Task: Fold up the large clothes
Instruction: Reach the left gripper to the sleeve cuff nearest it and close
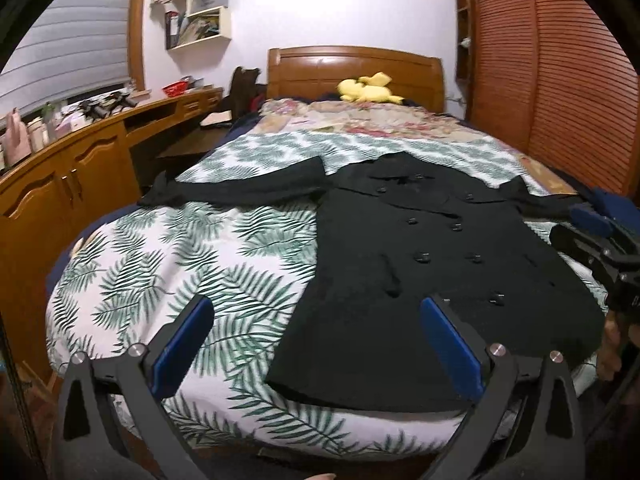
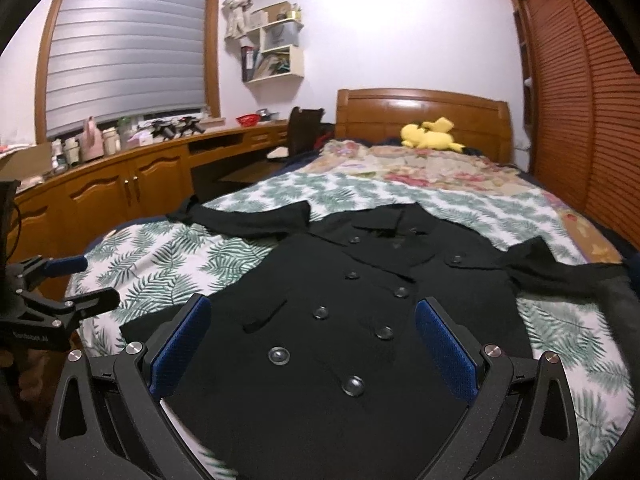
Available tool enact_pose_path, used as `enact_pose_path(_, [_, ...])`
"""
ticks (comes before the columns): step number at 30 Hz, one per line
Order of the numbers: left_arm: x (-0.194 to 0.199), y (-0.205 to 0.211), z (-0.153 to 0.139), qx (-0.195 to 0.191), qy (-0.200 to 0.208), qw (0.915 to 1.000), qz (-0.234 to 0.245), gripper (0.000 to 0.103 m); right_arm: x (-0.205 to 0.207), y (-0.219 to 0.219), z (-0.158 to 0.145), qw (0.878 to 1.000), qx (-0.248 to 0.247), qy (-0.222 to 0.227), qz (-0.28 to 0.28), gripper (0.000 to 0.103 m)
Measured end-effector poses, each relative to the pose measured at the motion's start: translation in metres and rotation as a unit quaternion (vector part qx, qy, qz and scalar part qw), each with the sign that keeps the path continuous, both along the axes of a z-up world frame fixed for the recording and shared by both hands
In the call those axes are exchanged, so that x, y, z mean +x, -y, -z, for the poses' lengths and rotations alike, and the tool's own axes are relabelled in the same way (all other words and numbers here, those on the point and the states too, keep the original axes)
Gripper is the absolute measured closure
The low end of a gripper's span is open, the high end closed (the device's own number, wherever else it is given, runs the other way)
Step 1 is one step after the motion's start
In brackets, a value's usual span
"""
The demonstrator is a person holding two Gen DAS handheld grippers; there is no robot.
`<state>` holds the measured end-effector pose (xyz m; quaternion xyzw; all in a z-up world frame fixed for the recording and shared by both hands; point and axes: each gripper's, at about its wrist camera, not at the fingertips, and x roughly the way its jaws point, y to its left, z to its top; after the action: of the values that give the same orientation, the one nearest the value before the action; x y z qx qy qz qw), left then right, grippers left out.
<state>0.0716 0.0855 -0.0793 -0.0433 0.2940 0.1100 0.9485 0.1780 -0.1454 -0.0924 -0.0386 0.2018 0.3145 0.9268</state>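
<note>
The coat (image 2: 340, 320) looks thick, soft and floppy; grab a sleeve (image 1: 248, 188) end. Both grippers (image 1: 316, 344) (image 2: 312, 344) are wide open, holding nothing.

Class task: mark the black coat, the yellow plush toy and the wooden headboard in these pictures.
black coat (image 2: 320, 340): right wrist view, on the buttoned front panel.
yellow plush toy (image 2: 430, 136): right wrist view, on its body.
wooden headboard (image 1: 320, 68): left wrist view, on its left panel.
</note>
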Motion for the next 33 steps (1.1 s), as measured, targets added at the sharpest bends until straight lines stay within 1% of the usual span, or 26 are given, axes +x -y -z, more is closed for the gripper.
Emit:
enact_pose_path(4, [0.005, -0.013, 0.009, -0.002, -0.014, 0.9995, -0.029, 0.000, 0.029, -0.018, 0.003, 1.000, -0.002, -0.002, -0.030, 0.000])
enact_pose_path(7, [0.011, -0.021, 0.015, -0.005, -0.014, 0.9990, -0.043, 0.000, 0.047, -0.036, 0.005, 0.998, -0.007, -0.007, -0.059, 0.001])
enact_pose_path(9, [0.018, -0.028, 0.018, -0.013, -0.019, 0.9986, -0.047, 0.000, 0.060, -0.050, 0.007, 0.997, -0.010, -0.007, -0.071, 0.001])
enact_pose_path(12, [0.031, -0.043, 0.017, -0.033, -0.023, 0.9984, -0.040, 0.000, 0.082, -0.074, 0.013, 0.996, -0.017, -0.012, -0.084, 0.003])
enact_pose_path(14, [0.040, -0.052, 0.017, -0.036, -0.023, 0.9983, -0.039, 0.000, 0.097, -0.086, 0.024, 0.996, -0.026, -0.020, -0.087, 0.003])
enact_pose_path(17, [0.060, -0.068, 0.018, -0.034, -0.032, 0.9985, -0.029, 0.000, 0.110, -0.091, 0.047, 0.995, -0.038, -0.034, -0.083, 0.003])
enact_pose_path(20, [0.084, -0.086, 0.019, -0.037, -0.039, 0.9984, -0.020, 0.000, 0.124, -0.096, 0.069, 0.994, -0.059, -0.058, -0.078, 0.003])
enact_pose_path(24, [0.117, -0.113, 0.021, -0.050, -0.039, 0.9979, -0.012, 0.001, 0.137, -0.099, 0.080, 0.991, -0.062, -0.082, -0.086, 0.003])
enact_pose_path(28, [0.149, -0.142, 0.024, -0.076, -0.036, 0.9964, -0.012, 0.006, 0.143, -0.105, 0.082, 0.990, -0.063, -0.088, -0.092, 0.003])
enact_pose_path(30, [0.167, -0.160, 0.027, -0.088, -0.039, 0.9953, -0.014, 0.012, 0.144, -0.109, 0.084, 0.989, -0.066, -0.090, -0.094, 0.003])
enact_pose_path(33, [0.190, -0.179, 0.032, -0.089, -0.040, 0.9951, -0.017, 0.017, 0.146, -0.113, 0.091, 0.988, -0.075, -0.096, -0.094, 0.003])
